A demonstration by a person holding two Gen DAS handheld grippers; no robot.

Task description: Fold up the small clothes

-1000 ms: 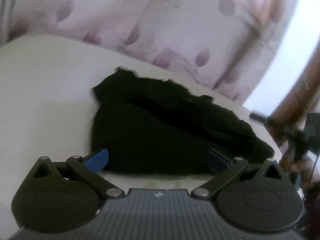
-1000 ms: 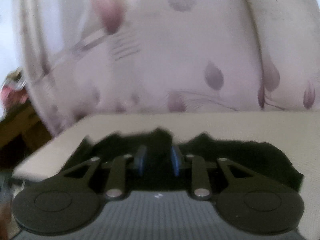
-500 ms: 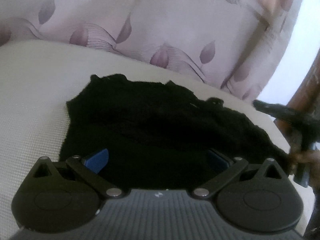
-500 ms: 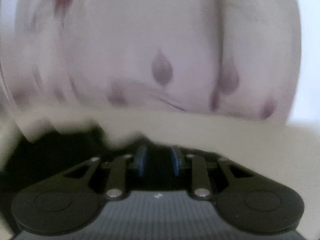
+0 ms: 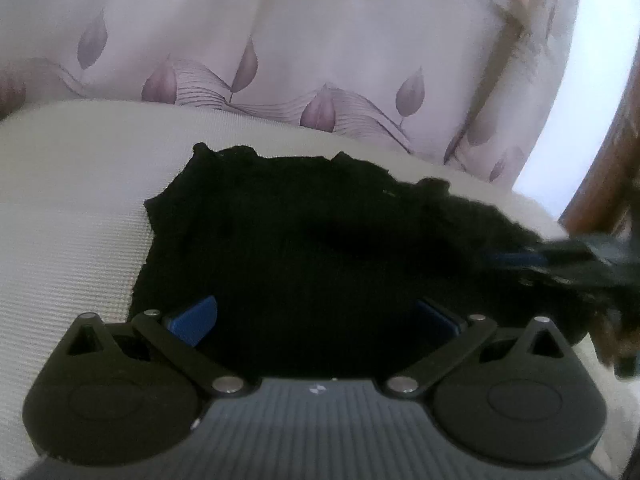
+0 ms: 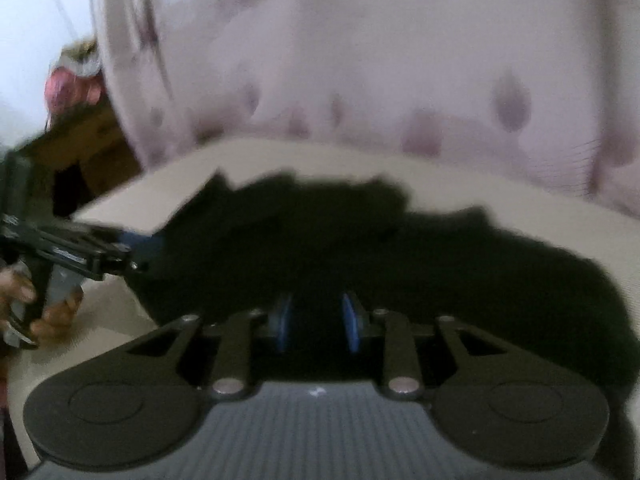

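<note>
black garment (image 5: 304, 264) lies crumpled on the cream textured surface (image 5: 72, 216), w/ the leaf-print curtain (image 5: 320, 48) hanging behind it.

left gripper (image 5: 316, 320): jaws spread wide, blue pads on either side of the near edge of the garment, nothing pinched btwn them. same wide spread as 1 s ago. cloth now runs right up under the fingers & fills much more of the left view than it did a sec ago, when a strip of cream surface showed btwn cloth and gripper body. garment outline also differs: far edge looks flatter and wider vs the narrower heap seen earlier.

right gripper (image 6: 318, 322): jaws narrow, w/ a small gap, blue pads facing each other over dark cloth. right view is blurred, so can't tell whether a fold of cloth is actually nipped. gap looks the same as in the earlier frames. half a sec ago its view was mostly curtain & bare surface w/ the cloth off to the left; now the garment spans nearly the whole width in front of it.

in the left view the right gripper (image 5: 560, 256) now pokes in from the right edge, its tip at the garment's right end; a sec ago it sat farther off, apart from the cloth. in the right view the left gripper (image 6: 80, 252) shows at the left edge, w/ the person's hand (image 6: 36, 308) on its handle, its tip at the garment's left end; it wasn't in that view before.
</note>
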